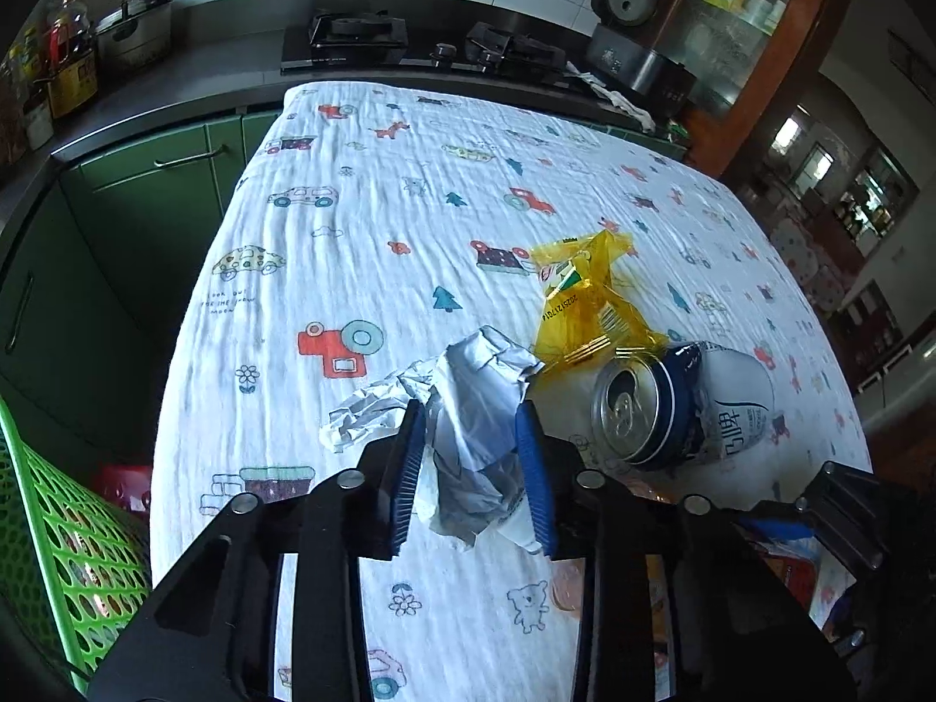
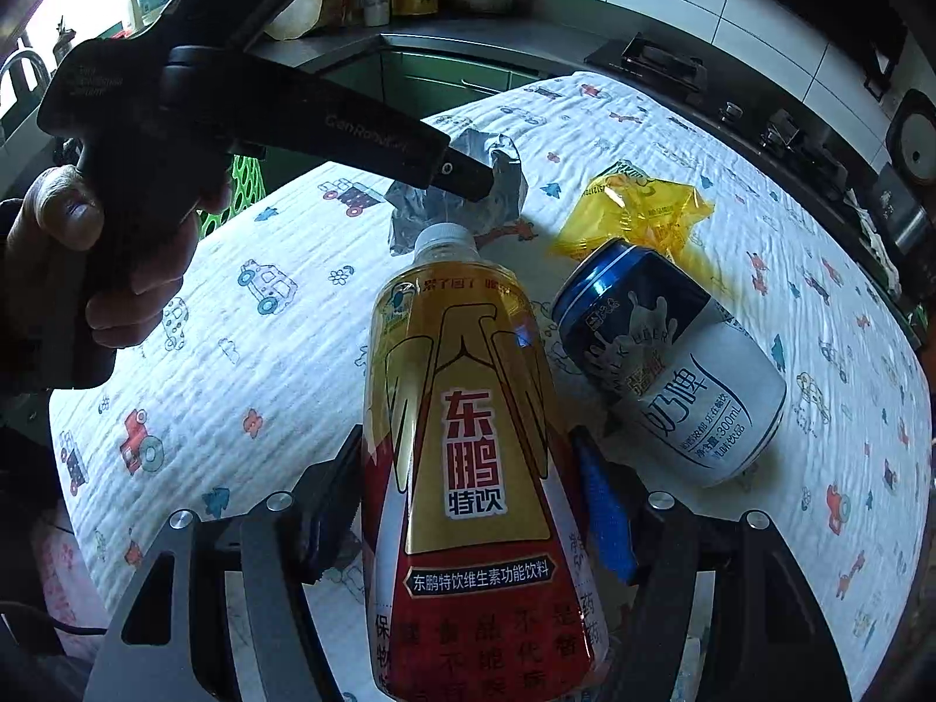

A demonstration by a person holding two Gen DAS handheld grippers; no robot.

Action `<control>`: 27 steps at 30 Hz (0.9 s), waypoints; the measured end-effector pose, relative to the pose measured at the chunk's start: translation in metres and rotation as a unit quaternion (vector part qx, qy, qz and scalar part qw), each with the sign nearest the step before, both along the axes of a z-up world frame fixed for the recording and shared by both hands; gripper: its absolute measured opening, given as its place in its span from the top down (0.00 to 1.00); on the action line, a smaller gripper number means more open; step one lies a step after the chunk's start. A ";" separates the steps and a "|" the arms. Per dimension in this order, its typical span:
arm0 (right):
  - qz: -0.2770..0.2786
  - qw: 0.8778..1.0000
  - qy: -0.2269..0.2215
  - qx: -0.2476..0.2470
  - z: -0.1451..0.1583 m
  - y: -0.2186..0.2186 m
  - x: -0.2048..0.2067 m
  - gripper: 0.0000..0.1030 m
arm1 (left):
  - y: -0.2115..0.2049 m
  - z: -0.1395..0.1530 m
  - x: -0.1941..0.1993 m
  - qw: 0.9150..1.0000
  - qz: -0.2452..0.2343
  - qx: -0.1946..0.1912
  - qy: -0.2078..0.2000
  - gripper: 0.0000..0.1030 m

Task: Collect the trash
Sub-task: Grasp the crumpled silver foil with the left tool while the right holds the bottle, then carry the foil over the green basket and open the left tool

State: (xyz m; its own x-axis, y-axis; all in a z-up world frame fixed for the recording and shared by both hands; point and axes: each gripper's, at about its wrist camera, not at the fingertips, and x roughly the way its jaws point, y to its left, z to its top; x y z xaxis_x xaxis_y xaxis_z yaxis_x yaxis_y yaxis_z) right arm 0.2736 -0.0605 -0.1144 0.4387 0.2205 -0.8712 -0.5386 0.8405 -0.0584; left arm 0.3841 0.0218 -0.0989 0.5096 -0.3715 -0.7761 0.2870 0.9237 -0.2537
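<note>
Gripped between the right gripper's (image 2: pixel 468 503) blue pads, a gold-and-red drink bottle (image 2: pixel 468 439) is held over a white patterned tablecloth (image 1: pixel 351 269). Just right of it, a dented blue-and-white can (image 2: pixel 673 362) lies on its side beside a yellow wrapper (image 2: pixel 637 216). Beyond, crumpled silver foil (image 1: pixel 468 403) is clamped by the left gripper (image 1: pixel 474 456), pointed steeply down from a hand (image 2: pixel 105 269). A green basket (image 1: pixel 64 544) stands at the table's left edge.
</note>
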 end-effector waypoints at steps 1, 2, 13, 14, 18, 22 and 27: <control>0.001 1.000 -0.001 0.000 0.001 0.000 -0.001 0.37 | 0.001 0.002 -0.002 1.000 -0.001 0.002 -0.005 0.77; 0.003 1.000 -0.003 0.001 0.002 0.001 -0.001 0.37 | 0.002 0.004 -0.004 1.000 0.001 0.004 -0.010 0.77; 0.018 0.999 -0.024 0.022 0.024 0.017 -0.011 0.38 | 0.059 0.042 -0.044 0.997 0.064 0.000 -0.052 0.88; 0.021 0.999 -0.023 0.023 0.024 0.019 -0.011 0.38 | 0.067 0.047 -0.048 0.996 0.072 0.003 -0.059 0.88; 0.028 0.999 -0.012 0.013 0.018 0.025 -0.017 0.38 | 0.100 0.060 -0.066 0.992 0.104 0.014 -0.070 0.90; 0.035 0.999 0.009 0.000 0.008 0.028 -0.022 0.38 | 0.129 0.071 -0.084 0.988 0.130 0.021 -0.085 0.90; 0.037 0.999 0.015 -0.004 0.006 0.036 -0.016 0.36 | 0.165 0.084 -0.101 0.981 0.165 0.034 -0.099 0.90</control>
State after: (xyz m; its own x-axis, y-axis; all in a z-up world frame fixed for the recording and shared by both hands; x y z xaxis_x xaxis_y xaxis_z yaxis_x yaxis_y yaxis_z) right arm 0.2579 -0.0242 -0.1079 0.3945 0.2445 -0.8858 -0.6009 0.7979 -0.0473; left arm 0.2829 0.1865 -0.0153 0.7368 -0.1121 -0.6667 0.0079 0.9875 -0.1573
